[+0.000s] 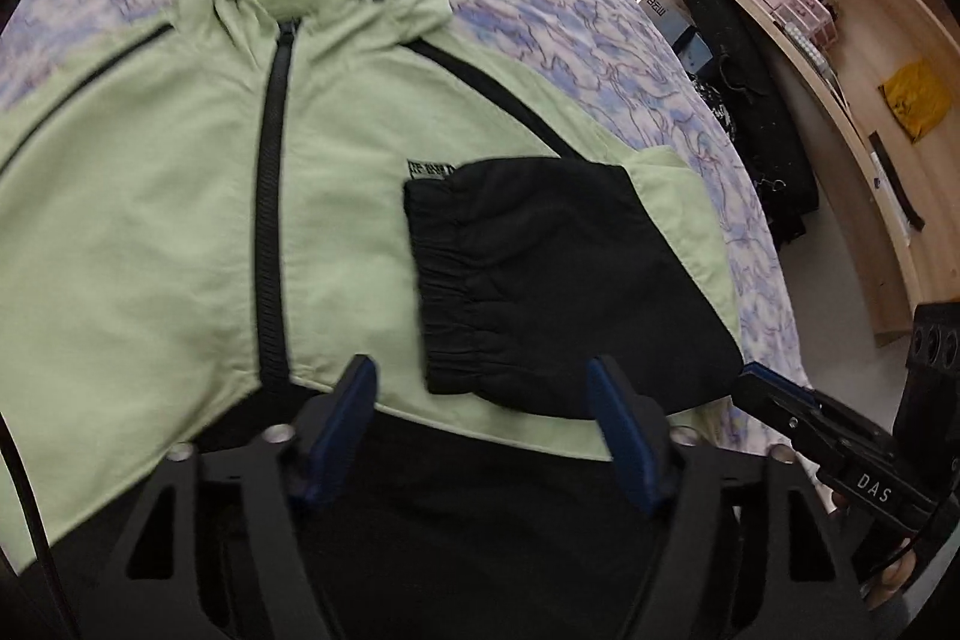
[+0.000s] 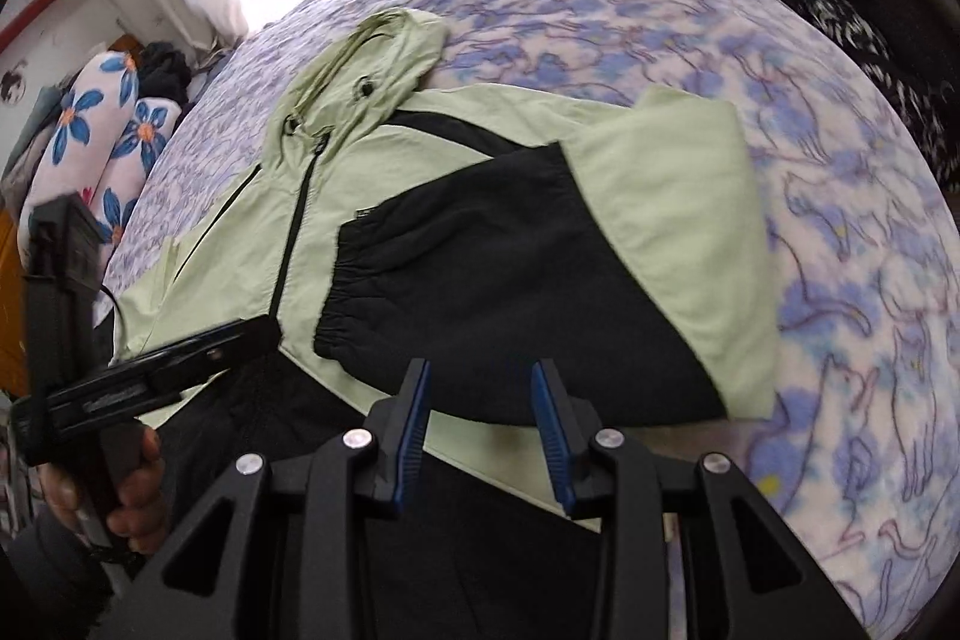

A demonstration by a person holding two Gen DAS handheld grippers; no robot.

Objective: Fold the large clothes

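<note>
A light green hooded jacket with a black zipper and black lower part lies front up on the bed. It also shows in the right wrist view. Its right sleeve, black toward the elastic cuff, is folded across the chest. My left gripper is open and empty, above the jacket's black hem. My right gripper is open and empty, just in front of the folded sleeve. The right gripper also shows in the left wrist view, and the left gripper in the right wrist view.
The bed has a blue and white floral cover. A wooden shelf unit with boxes stands to the right, with black bags beside the bed. Floral pillows lie at the far left.
</note>
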